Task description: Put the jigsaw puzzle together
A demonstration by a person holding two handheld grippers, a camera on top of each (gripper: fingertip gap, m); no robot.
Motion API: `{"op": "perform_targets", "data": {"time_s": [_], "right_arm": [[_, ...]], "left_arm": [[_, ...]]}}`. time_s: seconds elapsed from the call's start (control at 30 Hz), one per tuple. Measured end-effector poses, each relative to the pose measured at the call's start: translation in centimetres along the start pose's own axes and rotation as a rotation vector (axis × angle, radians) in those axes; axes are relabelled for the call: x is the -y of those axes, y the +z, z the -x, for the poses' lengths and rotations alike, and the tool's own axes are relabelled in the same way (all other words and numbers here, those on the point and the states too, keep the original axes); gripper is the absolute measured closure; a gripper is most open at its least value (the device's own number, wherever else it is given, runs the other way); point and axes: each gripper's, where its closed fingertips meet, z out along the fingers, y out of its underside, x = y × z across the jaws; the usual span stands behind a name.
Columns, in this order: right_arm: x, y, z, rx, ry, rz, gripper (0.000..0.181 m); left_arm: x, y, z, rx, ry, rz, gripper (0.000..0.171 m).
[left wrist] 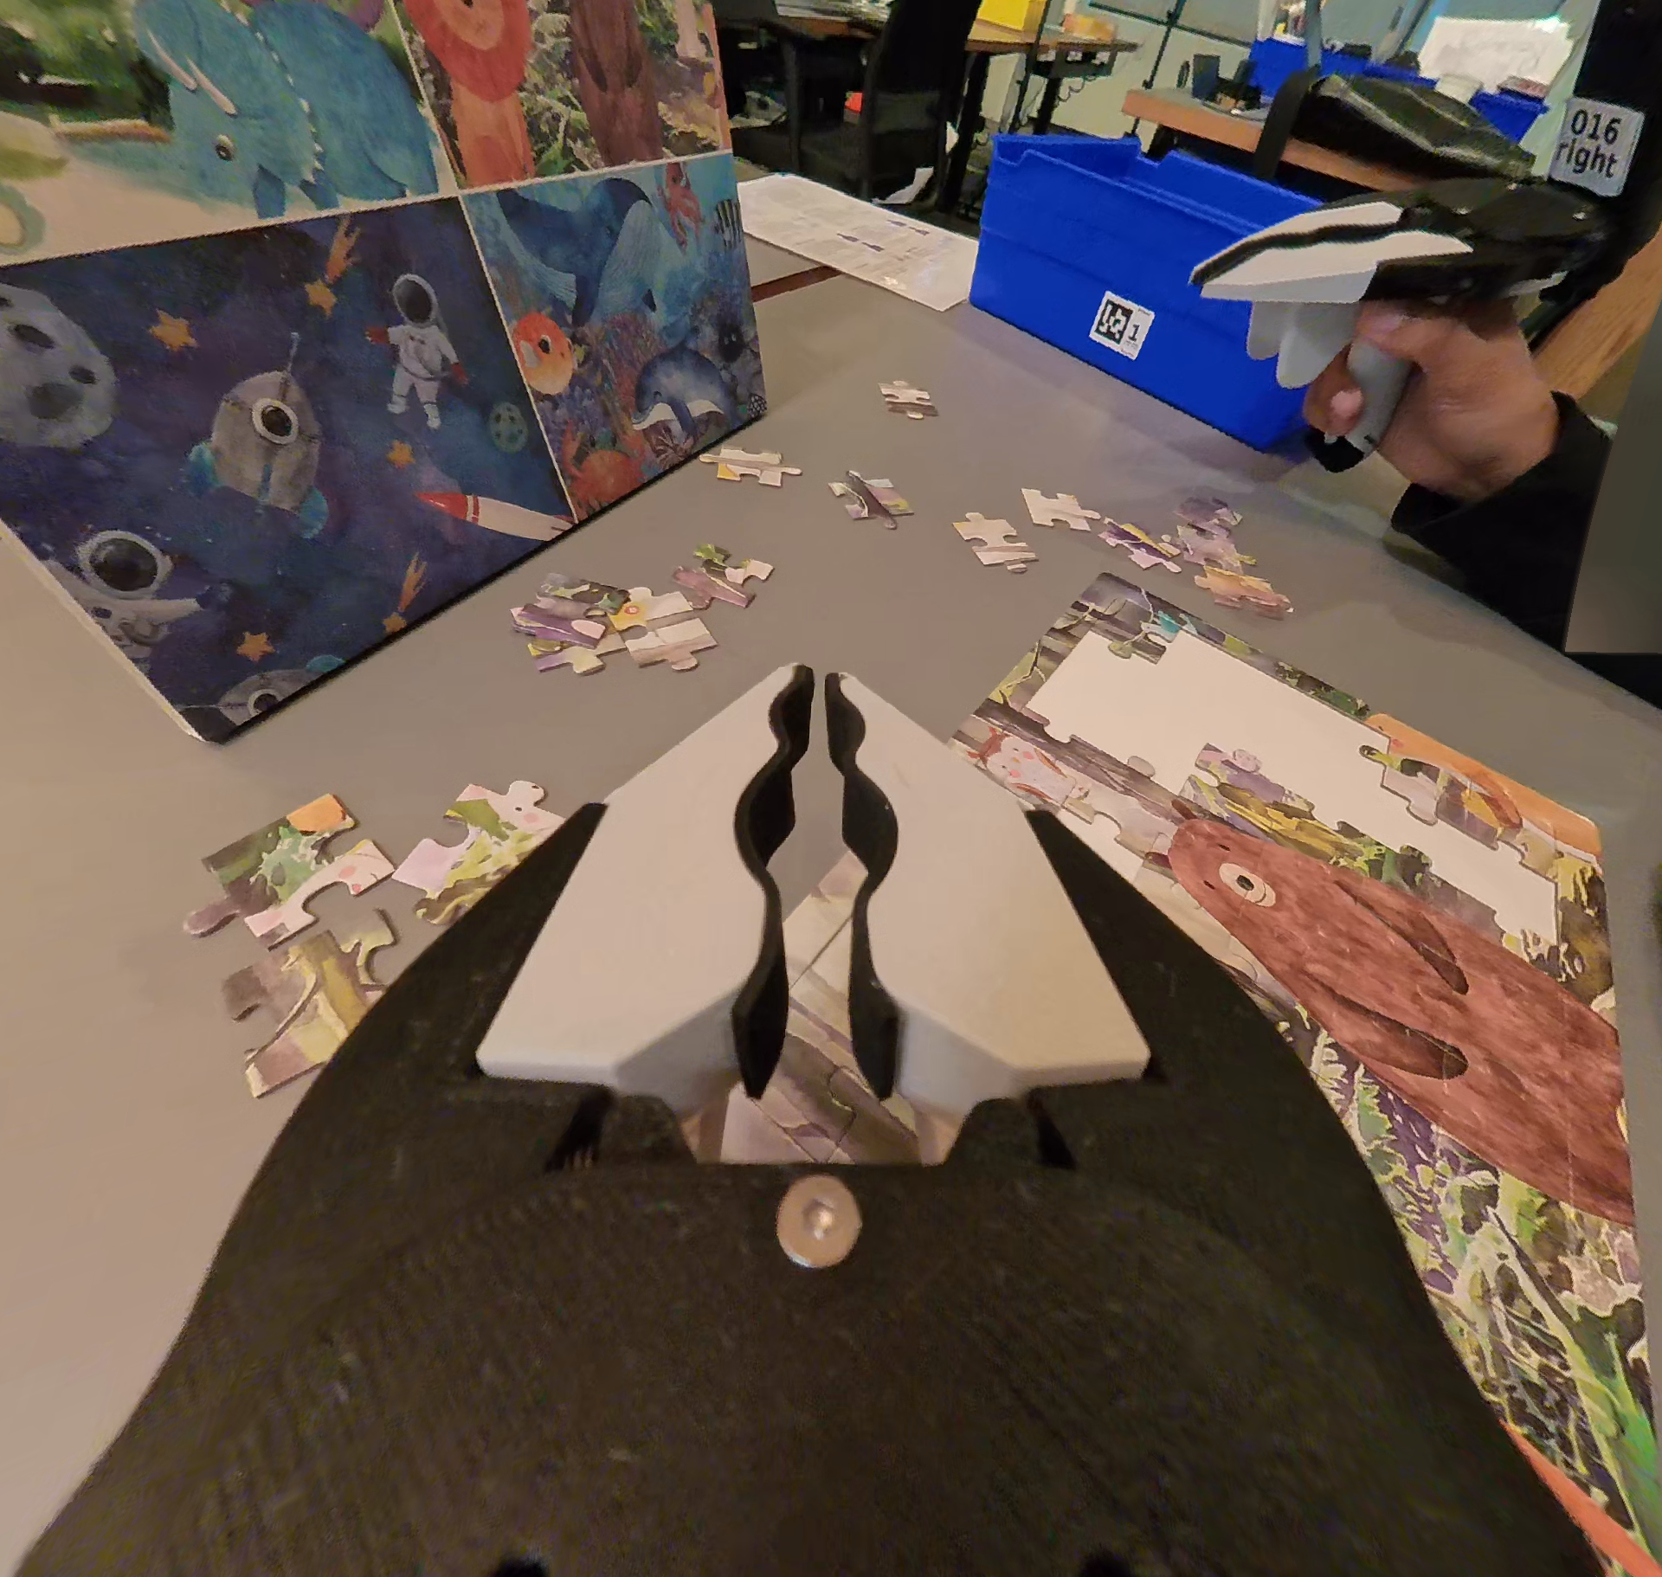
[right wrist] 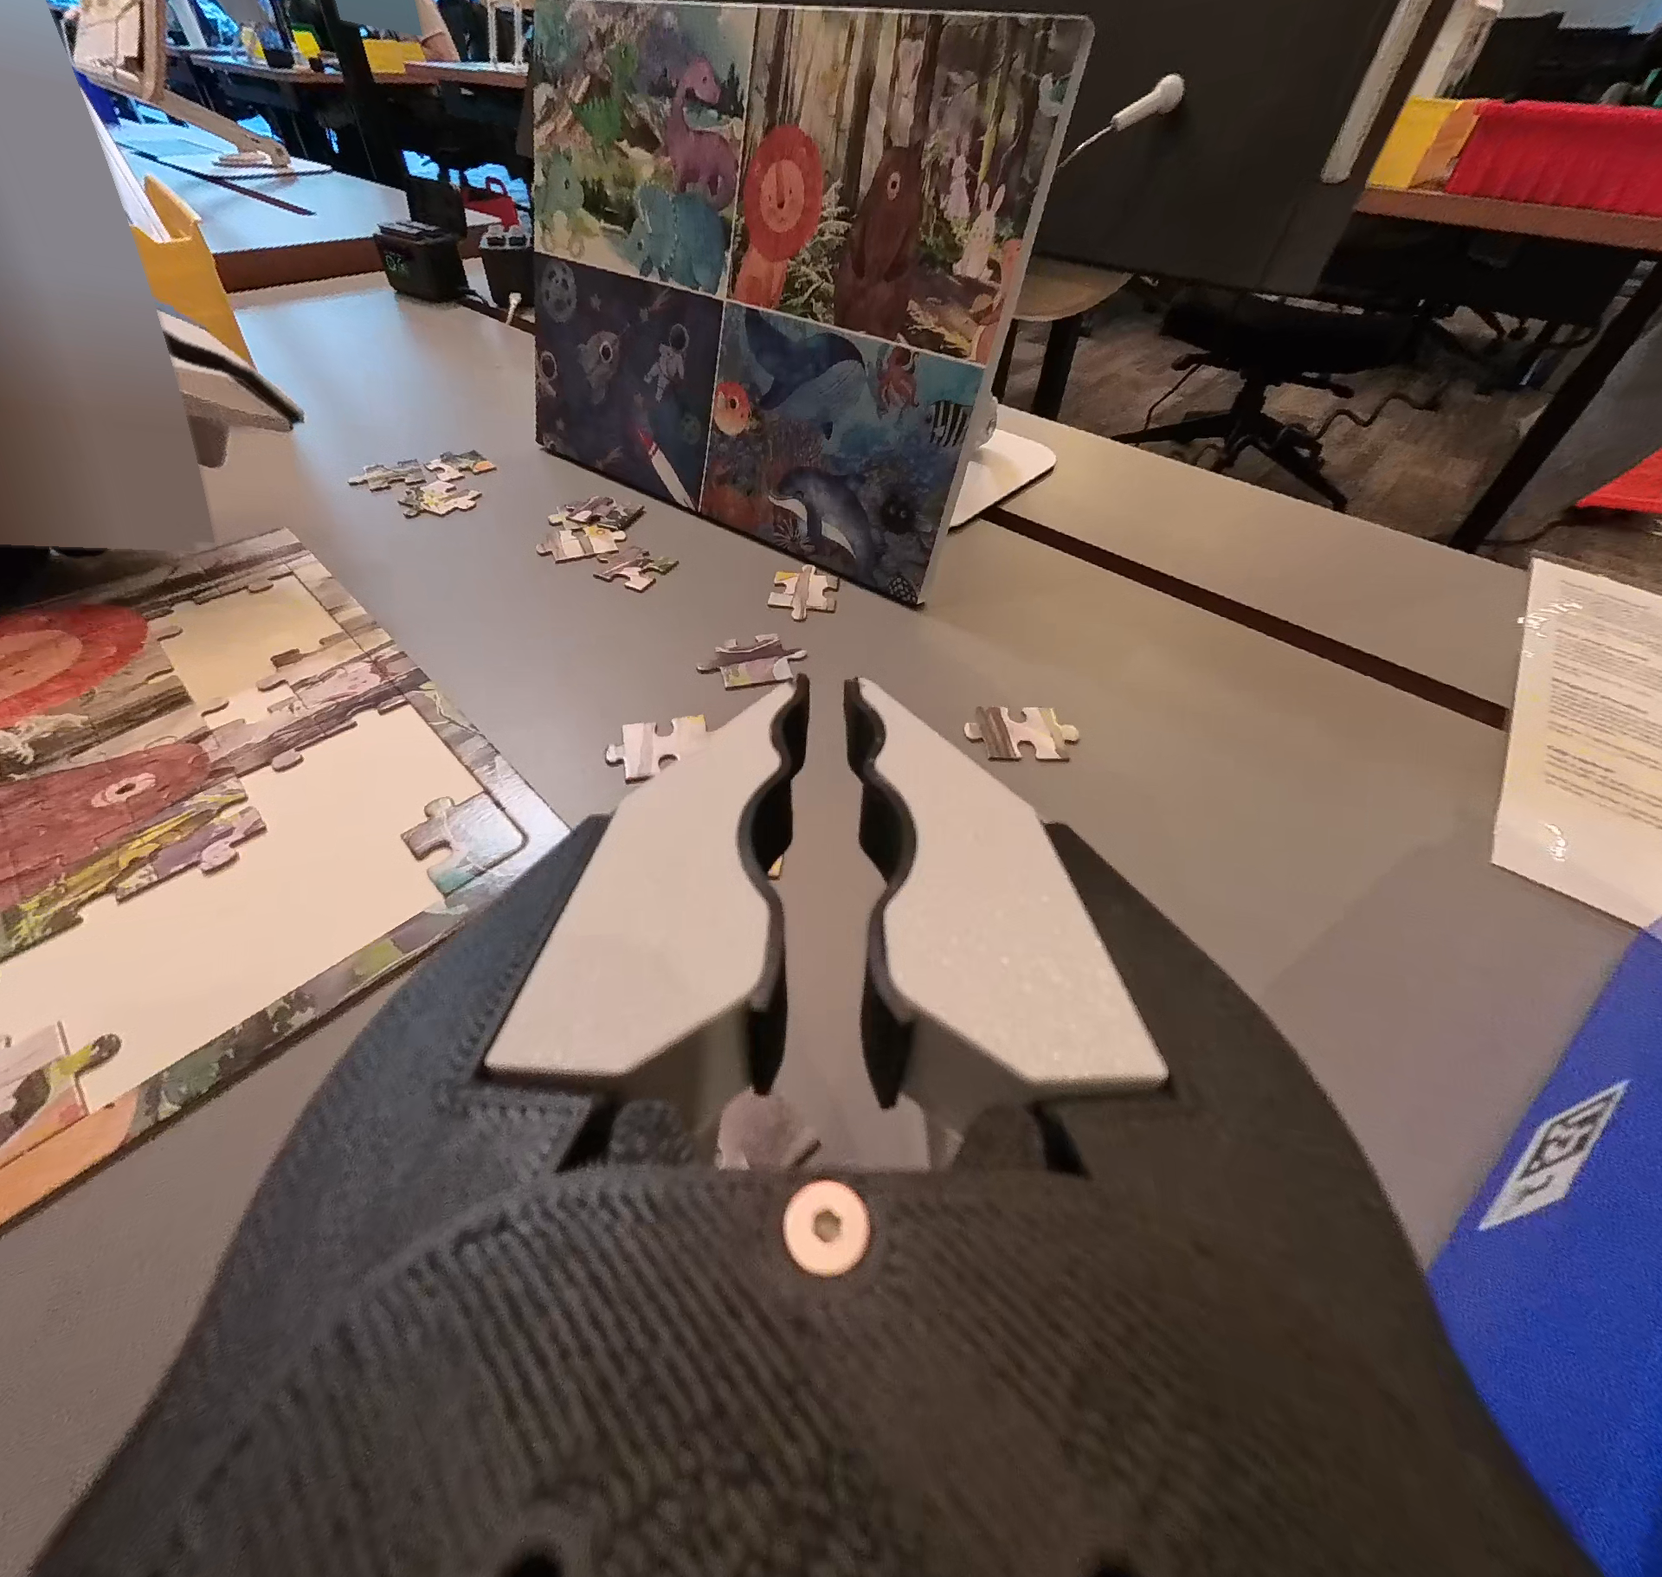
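Observation:
A partly assembled jigsaw (left wrist: 1403, 994) with a brown bear lies on its white tray (left wrist: 1214, 706) at the right; it also shows in the right wrist view (right wrist: 297, 823) at the left. Loose pieces lie scattered on the grey table: a cluster (left wrist: 621, 626) ahead, another (left wrist: 297, 886) at the left, more (left wrist: 1214, 554) past the tray. My left gripper (left wrist: 812, 681) hovers over the tray's near-left corner, jaws nearly together and empty. My right gripper (right wrist: 826, 685) is nearly shut and empty above single pieces (right wrist: 661, 742) (right wrist: 1025, 733). It shows raised in the left wrist view (left wrist: 1205, 277).
An upright picture board (left wrist: 315, 365) with four animal scenes stands at the back left, also seen ahead in the right wrist view (right wrist: 764, 320). A blue bin (left wrist: 1124, 275) and a printed sheet (left wrist: 854, 239) sit at the far right. A hand (left wrist: 1448, 401) holds the right gripper. From my left tips it is roughly 20 centimetres to the partly assembled jigsaw (left wrist: 1403, 994); from my right, 30 centimetres.

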Motion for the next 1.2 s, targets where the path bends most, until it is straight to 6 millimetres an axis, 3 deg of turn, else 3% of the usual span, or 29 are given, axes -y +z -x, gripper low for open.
{"op": "perform_targets", "data": {"time_s": [0.7,0.97,1.2], "right_arm": [[-0.5,0.4,0.0,0.02,0.034,0.008,0.174],[-0.6,0.4,0.1,0.023,0.031,0.011,0.174],[-0.6,0.4,0.2,0.025,0.027,0.014,0.174]], "left_arm": [[2.4,-2.3,2.7,0.127,-0.054,-0.166,0.156],[3.4,-5.9,8.9,0.513,-0.091,-0.245,0.151],[2.2,-5.5,9.9,0.536,-0.119,-0.182,0.154]]}}
